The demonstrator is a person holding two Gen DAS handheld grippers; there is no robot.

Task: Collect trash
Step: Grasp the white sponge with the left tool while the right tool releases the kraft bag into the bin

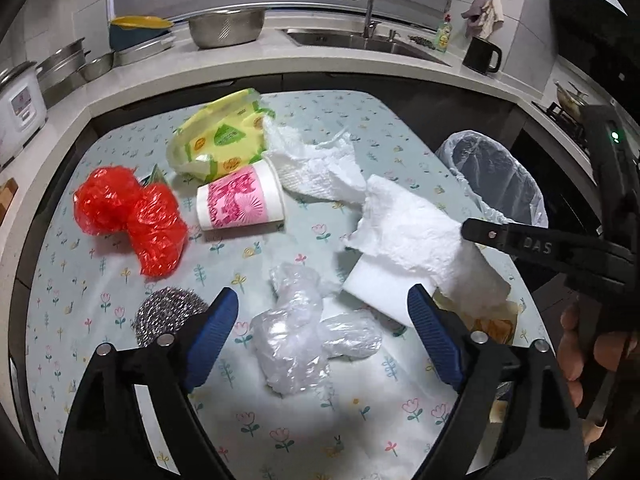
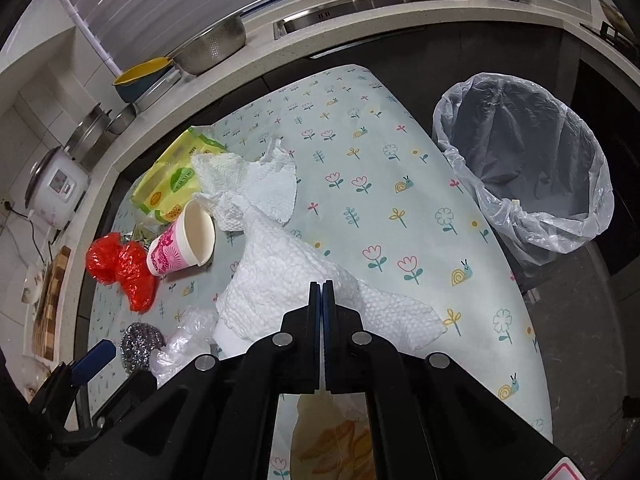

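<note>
Left wrist view: looking down on a table (image 1: 360, 128) covered by a pale cloth printed with small flowers and snails. Left gripper (image 1: 320, 320) hovering with blue-padded jaws spread wide, nothing pinched; crumpled clear plastic (image 1: 296, 332) lying on the cloth between them, untouched. Steel scourer (image 1: 168, 312) sitting just left of the left finger. Further off to the left, red crumpled plastic (image 1: 128, 216) lying near a pink-printed paper cup (image 1: 240, 200) tipped on its side. Yellow wipes packet (image 1: 224, 136) resting at the far side, touching a white paper towel (image 1: 320, 164). Right gripper (image 1: 468, 230) coming in from the right, pinching a second paper towel (image 1: 412, 236) that is hanging over a white foam block (image 1: 380, 284). Lined bin (image 1: 496, 176) standing off the table's right edge. Beyond, a pale counter (image 1: 280, 56) running round the room, bearing a steel colander (image 1: 226, 26), a sink (image 1: 360, 38) with its tap, a black mug (image 1: 480, 54), and a rice cooker (image 1: 20, 108) at far left.

Right wrist view: right gripper (image 2: 322, 286) showing jaws pressed together, nipping the paper towel (image 2: 280, 280) near the middle of the table (image 2: 400, 160). Cup (image 2: 184, 244), red plastic (image 2: 120, 264), and scourer (image 2: 140, 344) lying to the left; wipes packet (image 2: 172, 180) lying further off. Left gripper's blue finger (image 2: 94, 360) showing at lower left. Bin (image 2: 520, 168) standing to the right on a dark speckled floor (image 2: 580, 340), its clear liner folded over the rim, apparently holding nothing. Sink (image 2: 360, 12) and colander (image 2: 212, 48) lining the far counter.
</note>
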